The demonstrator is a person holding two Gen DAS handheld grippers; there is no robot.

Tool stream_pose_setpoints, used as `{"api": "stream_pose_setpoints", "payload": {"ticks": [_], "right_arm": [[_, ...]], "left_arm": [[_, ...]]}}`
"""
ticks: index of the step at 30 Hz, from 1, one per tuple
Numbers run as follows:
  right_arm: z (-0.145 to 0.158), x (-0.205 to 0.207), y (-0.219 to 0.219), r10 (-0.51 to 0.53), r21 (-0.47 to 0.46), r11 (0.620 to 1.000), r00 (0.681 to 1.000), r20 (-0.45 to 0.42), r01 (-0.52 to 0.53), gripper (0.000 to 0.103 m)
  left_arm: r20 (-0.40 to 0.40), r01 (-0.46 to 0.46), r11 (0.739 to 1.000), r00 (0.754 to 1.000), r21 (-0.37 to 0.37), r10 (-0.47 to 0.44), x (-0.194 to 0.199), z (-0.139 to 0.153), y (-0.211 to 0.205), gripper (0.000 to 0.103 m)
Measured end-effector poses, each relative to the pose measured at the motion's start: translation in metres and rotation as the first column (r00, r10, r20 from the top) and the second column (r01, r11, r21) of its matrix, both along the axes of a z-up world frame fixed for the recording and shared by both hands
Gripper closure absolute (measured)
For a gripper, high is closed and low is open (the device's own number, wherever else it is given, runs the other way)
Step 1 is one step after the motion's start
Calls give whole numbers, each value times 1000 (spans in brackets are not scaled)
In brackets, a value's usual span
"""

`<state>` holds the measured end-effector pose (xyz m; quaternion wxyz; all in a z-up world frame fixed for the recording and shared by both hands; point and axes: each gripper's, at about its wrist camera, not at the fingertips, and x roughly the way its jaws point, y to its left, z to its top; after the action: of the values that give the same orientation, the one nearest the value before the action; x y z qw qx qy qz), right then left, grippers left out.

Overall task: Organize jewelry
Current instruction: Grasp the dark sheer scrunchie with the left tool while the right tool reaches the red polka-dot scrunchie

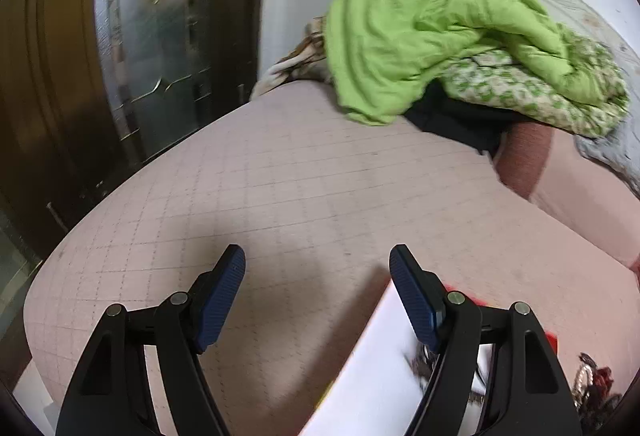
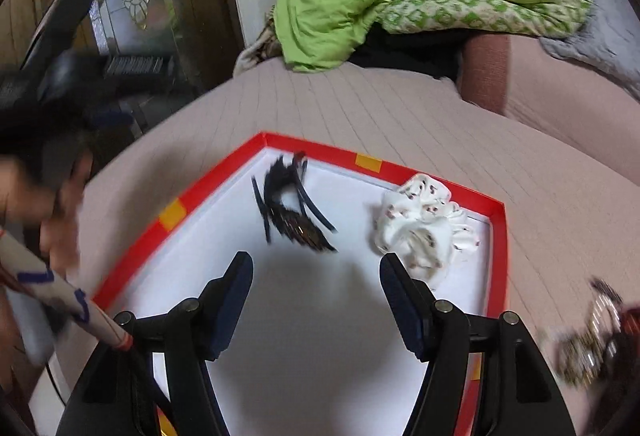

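Both the left tongs (image 1: pixel 316 268) and right tongs (image 2: pixel 316 272) gape empty. The red-rimmed tray (image 2: pixel 500 236) on the bed (image 2: pixel 360 108) already holds a dark hair clip (image 2: pixel 292 208) and white scrunchie (image 2: pixel 424 224). The sorting seems midway, and the next move likely means reaching the jewelry pile (image 2: pixel 592 340) past the tray's right edge.

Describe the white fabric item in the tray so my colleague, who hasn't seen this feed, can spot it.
Find the red-rimmed tray with a white floor, lying on the pink quilted bed. In its far right corner sits a crumpled white scrunchie with small dark specks. Its only tray neighbour, the hair clip bundle, is dark and spiky, not soft or white.
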<state>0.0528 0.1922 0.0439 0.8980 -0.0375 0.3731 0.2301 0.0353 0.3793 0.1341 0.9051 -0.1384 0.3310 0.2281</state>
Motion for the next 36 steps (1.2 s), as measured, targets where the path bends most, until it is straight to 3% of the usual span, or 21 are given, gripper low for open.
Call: {"api": "stream_pose_setpoints", "payload": {"ticks": [4,6,8,12,15,18,23,26,30,36], "right_arm": [[12,-37,-51,-60,101,993,998,-22,62,32],[35,-59,-82,-99,124,988,994,47,93,32],[55,-73,-111,-147,137,982,984,97,133,24],[82,-93,-188,-299,89,954,937,182,287,21],[81,-96,-237,-398,71,917,901,171,392,19],[75,-99,-280,-474,92,880,869,142,465,19],[74,-107,-343,-592,160,803,801,90,575,19],[73,-114,-364,-622,184,777,779,79,602,19],[67,-120,-384,-640,209,758,766,54,618,19],[60,-117,-404,-650,264,732,760,-8,628,19]], "left_arm": [[15,79,997,997,6,-80,-8,9,-36,29],[22,145,989,989,9,-146,-14,13,-64,29],[26,209,978,977,12,-209,-20,13,-92,29],[21,341,939,940,-47,-340,-34,5,-150,29],[0,451,887,891,-100,-454,-38,-6,-197,29],[-19,571,806,814,-158,-581,-41,-17,-250,29],[-25,695,699,705,-168,-708,-53,-26,-322,29],[-22,747,646,651,-157,-759,-58,-29,-357,29],[-52,769,624,623,-138,-780,-60,-36,-386,29],[-75,760,638,634,-121,-769,-50,-44,-416,29]]}}
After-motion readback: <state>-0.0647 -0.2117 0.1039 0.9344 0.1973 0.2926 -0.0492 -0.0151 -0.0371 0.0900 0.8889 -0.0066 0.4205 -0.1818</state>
